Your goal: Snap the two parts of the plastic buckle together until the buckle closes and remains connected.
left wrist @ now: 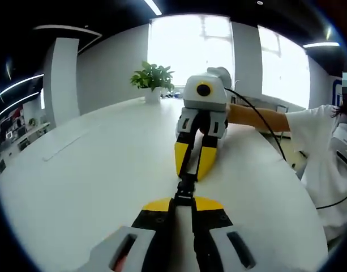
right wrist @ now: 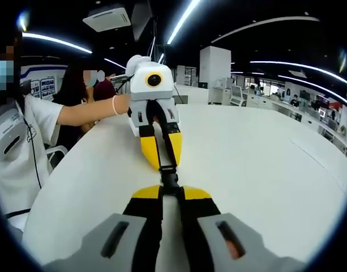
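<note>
Looked near the end of the job, judging by the frames: buckle [left wrist: 185, 190] stretched as one dark line between the two tongs, its two halves meeting with no gap to be made out. Whether fully clicked shut, could not tell; the join was too small and dark to read in either view. Left to do, by that reckoning: a last press if the catch had not seated, then a check that it stayed connected.

Left gripper [left wrist: 183, 205], seen from its own camera, closed almost fully, yellow tips pinched on the near end of the buckle. Same tongs seen from across the table [right wrist: 161, 160] with tips drawn tight around the strap end there.

Right gripper [right wrist: 170, 194] likewise nearly shut, gripping its own end of the buckle [right wrist: 168, 177]. Faced head-on in the left gripper view [left wrist: 194, 170], tips narrowed to a point on the far half.

Buckle held just above the white table [left wrist: 77, 187], between the two pairs of tips, near the table's edge. Potted plant [left wrist: 153, 79] well apart at the far side. Person [right wrist: 26, 130] in a white shirt beside the table, arm reaching to the left gripper.
</note>
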